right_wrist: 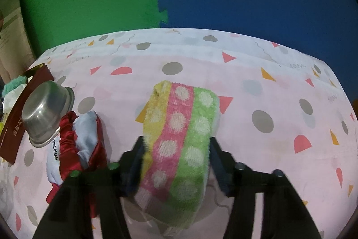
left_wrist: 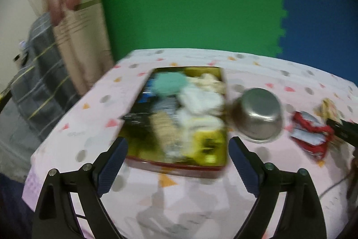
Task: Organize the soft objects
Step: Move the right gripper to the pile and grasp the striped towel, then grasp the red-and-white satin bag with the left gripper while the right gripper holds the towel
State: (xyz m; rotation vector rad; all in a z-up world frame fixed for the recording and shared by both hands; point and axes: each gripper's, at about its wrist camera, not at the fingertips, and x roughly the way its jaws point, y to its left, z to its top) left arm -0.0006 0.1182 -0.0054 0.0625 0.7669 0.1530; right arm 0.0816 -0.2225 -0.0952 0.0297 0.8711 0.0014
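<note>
A rolled terry towel (right_wrist: 179,118) striped yellow, pink and green with white dots lies on the pink tablecloth. My right gripper (right_wrist: 176,140) straddles it, both pads pressed against its sides. A gold tin box (left_wrist: 176,166) with a red rim holds several soft things, among them a teal piece (left_wrist: 170,82) and white pieces (left_wrist: 201,100). Over the box's near edge hangs my left gripper (left_wrist: 177,140), jaws wide apart and nothing between them. A red and pale-blue cloth item (right_wrist: 82,140) lies left of the towel, also seen as that cloth item (left_wrist: 311,136) right of the box.
A steel bowl (left_wrist: 257,113) rests tilted against the box's right side, the same bowl (right_wrist: 47,111) sitting by the red cloth. The table (right_wrist: 268,86) wears a pink patterned cloth. Green and blue foam mats stand behind. A curtain and striped fabric are at the left.
</note>
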